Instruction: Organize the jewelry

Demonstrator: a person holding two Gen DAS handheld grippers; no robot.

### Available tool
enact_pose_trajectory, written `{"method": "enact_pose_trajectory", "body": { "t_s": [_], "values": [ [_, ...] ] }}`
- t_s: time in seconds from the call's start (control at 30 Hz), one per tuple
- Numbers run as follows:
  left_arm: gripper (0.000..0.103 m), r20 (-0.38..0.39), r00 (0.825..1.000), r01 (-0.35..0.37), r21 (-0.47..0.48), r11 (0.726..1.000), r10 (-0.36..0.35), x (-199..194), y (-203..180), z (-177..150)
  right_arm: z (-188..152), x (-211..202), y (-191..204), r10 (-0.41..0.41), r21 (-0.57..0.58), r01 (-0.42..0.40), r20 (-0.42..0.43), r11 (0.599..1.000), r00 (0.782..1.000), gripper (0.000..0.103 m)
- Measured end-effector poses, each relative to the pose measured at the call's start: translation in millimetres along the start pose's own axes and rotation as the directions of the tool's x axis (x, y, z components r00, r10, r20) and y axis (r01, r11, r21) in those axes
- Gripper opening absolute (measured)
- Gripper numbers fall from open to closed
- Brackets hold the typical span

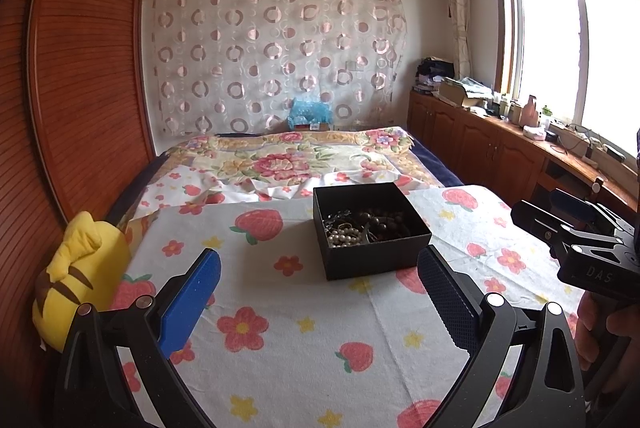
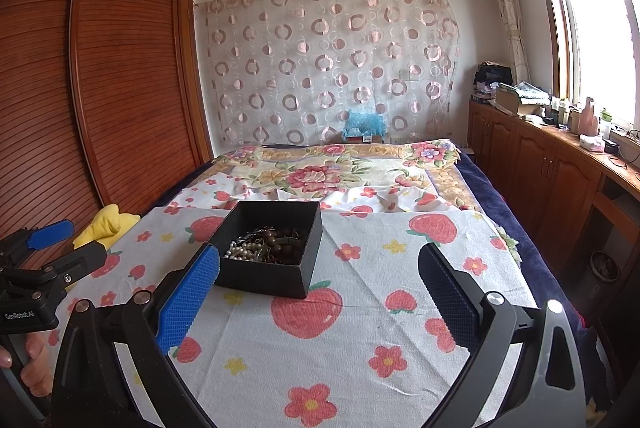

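Observation:
A black open box (image 1: 370,228) sits on the strawberry-print cloth (image 1: 304,340). It holds a pearl strand (image 1: 346,232), dark wooden beads (image 1: 380,220) and tangled chains. The box also shows in the right wrist view (image 2: 272,248) with the pearls (image 2: 244,250) and wooden beads (image 2: 280,242). My left gripper (image 1: 320,292) is open and empty, just short of the box. My right gripper (image 2: 320,288) is open and empty, with the box ahead and to the left. The right gripper also shows at the right edge of the left wrist view (image 1: 576,232).
A yellow plush toy (image 1: 80,280) lies at the cloth's left edge by the wooden wardrobe (image 1: 80,75). A floral blanket (image 1: 288,159) covers the bed behind. Wooden cabinets (image 2: 540,163) with clutter run along the right under the window.

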State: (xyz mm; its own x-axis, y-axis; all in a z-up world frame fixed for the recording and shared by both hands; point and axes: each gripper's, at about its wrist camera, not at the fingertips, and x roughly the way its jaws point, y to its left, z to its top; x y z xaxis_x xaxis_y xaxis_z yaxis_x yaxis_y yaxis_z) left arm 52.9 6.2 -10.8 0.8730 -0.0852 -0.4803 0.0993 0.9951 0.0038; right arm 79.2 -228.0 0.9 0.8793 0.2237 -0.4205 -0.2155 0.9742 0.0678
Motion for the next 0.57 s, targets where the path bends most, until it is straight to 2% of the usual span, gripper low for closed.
{"method": "enact_pose_trajectory", "body": {
  "t_s": [0.57],
  "values": [
    [0.095, 0.000, 1.000, -0.002, -0.002, 1.000, 0.002, 0.0, -0.5, -0.6, 0.0, -0.3, 0.0, -0.001, 0.001, 0.001, 0.001, 1.000, 1.000, 0.100]
  ]
}}
